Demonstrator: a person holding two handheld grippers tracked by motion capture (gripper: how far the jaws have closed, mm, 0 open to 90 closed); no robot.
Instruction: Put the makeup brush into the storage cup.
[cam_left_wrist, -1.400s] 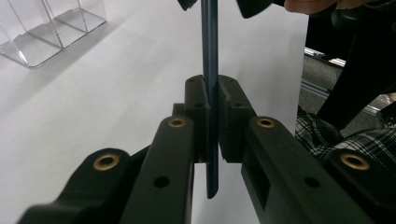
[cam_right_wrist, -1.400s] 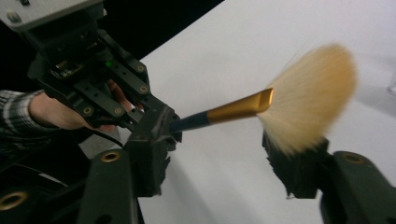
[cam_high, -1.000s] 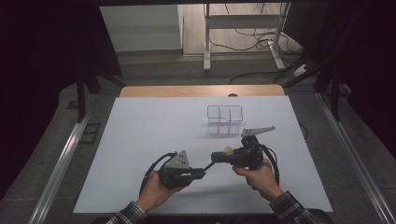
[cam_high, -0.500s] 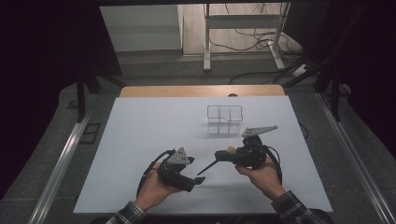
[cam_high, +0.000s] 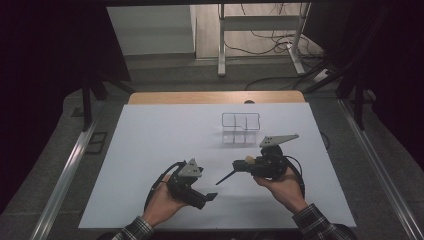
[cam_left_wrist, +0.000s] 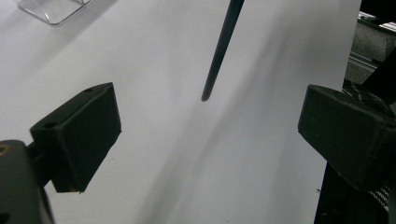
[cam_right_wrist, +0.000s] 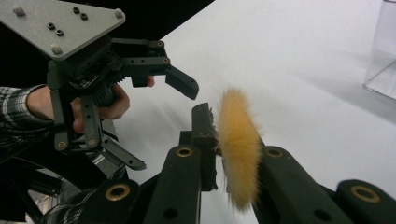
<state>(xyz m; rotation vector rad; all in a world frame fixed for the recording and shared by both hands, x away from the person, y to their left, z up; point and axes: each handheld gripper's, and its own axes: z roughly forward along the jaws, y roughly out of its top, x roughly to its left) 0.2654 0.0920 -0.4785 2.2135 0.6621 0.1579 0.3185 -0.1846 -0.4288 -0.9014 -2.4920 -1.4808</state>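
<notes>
A small brush with a tan bristle head (cam_right_wrist: 239, 140) and a thin dark handle (cam_high: 225, 177) hangs just above the white table. My right gripper (cam_high: 246, 164) is shut on the bristle head (cam_high: 248, 160), and the handle points left and down toward my left gripper (cam_high: 208, 188). The left gripper's jaws have just been opening and now stand wide apart, holding nothing. In the left gripper view the handle tip (cam_left_wrist: 221, 56) ends beyond the fingers (cam_left_wrist: 81, 133), touching neither. The right gripper view shows the left gripper (cam_right_wrist: 161, 126) open, in a hand.
A clear plastic box with compartments (cam_high: 241, 128) stands on the white table sheet (cam_high: 160, 135) behind the right gripper; its corner shows as a clear box (cam_left_wrist: 52, 10) in the left gripper view. A wooden strip (cam_high: 215, 97) borders the far edge. Metal rails (cam_high: 65, 175) flank the table.
The left gripper, shut on the handle's tip a second ago, has opened and let it go. It has drawn slightly back toward the person. The right gripper still holds the brush.
</notes>
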